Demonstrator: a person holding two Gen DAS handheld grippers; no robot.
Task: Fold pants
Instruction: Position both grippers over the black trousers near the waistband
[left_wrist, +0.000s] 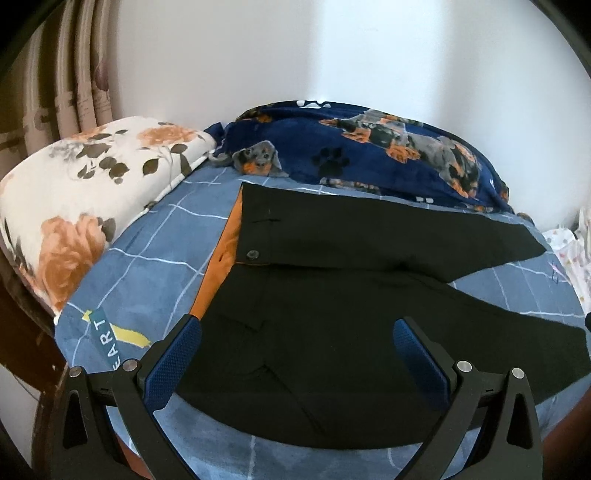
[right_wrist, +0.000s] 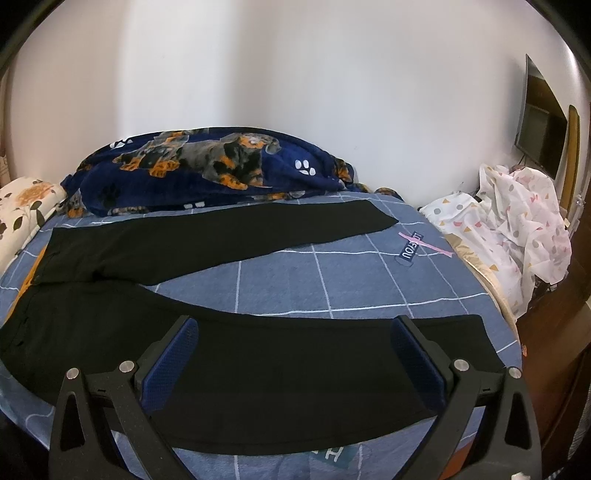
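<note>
Black pants (left_wrist: 332, 280) lie flat on the blue checked bedsheet (left_wrist: 147, 266), legs spread apart in a V, waistband with orange lining (left_wrist: 225, 251) and a button to the left. My left gripper (left_wrist: 295, 325) is open and empty, hovering above the hip area of the near leg. In the right wrist view the pants (right_wrist: 221, 354) stretch across the bed, far leg (right_wrist: 221, 236) reaching toward the back right. My right gripper (right_wrist: 295, 325) is open and empty above the lower part of the near leg.
A floral pillow (left_wrist: 85, 192) lies at the left. A navy dog-print blanket (right_wrist: 207, 166) is bunched along the wall. A white patterned cloth (right_wrist: 517, 221) is heaped at the right bed edge, with a dark screen (right_wrist: 539, 122) behind.
</note>
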